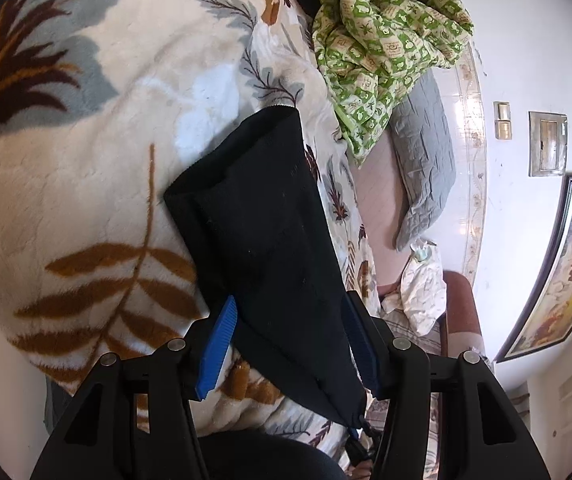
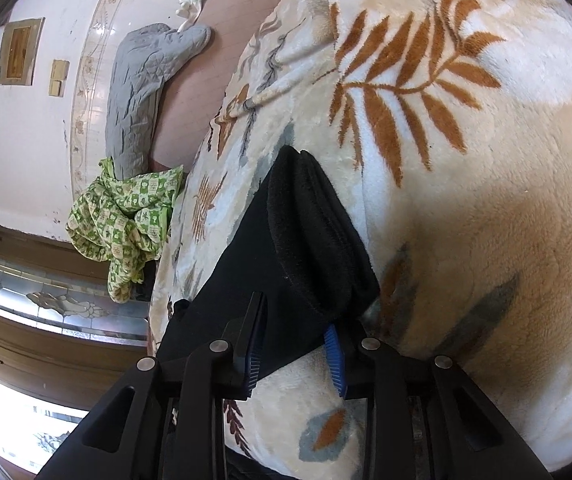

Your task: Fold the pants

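A plush cream blanket (image 1: 97, 184) printed with brown and grey leaves covers the bed, and on it lie the black pants (image 1: 261, 216), folded into a long narrow strip. In the left wrist view the strip runs from between the jaws up toward a squared-off end near the middle of the bed. The left gripper (image 1: 290, 344) stands with its jaws apart, the pants passing between them; the blue pad on the left side is clear of the cloth, while the other pad is partly hidden behind the fabric's edge, so contact there cannot be told. The right gripper (image 2: 296, 356) is tilted down at the opposite end, jaws partly apart, with a corner of the pants lying between the blue pads; whether they pinch it cannot be told. Beyond the bed's edge sit a crumpled green patterned cloth (image 1: 386, 40), a grey quilted pillow (image 1: 426, 160) on the pink sheet, and a framed picture (image 1: 562, 272) on the white wall.
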The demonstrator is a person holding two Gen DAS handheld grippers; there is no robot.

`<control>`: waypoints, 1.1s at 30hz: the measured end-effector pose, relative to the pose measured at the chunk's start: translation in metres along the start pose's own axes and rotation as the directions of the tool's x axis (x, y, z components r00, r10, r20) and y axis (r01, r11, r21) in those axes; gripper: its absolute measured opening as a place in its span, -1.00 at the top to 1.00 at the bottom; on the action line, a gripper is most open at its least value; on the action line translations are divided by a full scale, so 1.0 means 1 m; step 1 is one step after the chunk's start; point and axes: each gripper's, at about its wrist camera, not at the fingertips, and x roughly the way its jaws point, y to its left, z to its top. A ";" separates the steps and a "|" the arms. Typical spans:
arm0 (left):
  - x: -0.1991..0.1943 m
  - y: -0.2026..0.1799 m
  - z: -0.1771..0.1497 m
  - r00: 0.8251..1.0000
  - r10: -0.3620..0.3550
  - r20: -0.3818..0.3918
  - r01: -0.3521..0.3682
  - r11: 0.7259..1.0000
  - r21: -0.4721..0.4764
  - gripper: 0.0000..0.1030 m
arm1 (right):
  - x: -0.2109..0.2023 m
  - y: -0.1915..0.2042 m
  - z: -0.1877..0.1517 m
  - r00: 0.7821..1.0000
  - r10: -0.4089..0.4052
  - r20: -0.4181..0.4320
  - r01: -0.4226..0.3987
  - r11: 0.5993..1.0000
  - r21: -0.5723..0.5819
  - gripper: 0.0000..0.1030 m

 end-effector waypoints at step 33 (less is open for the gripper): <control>0.005 0.004 -0.013 0.989 0.083 0.125 -0.088 0.996 0.035 0.89 | 0.001 0.001 0.001 1.000 -0.008 0.015 0.008 1.000 -0.005 0.56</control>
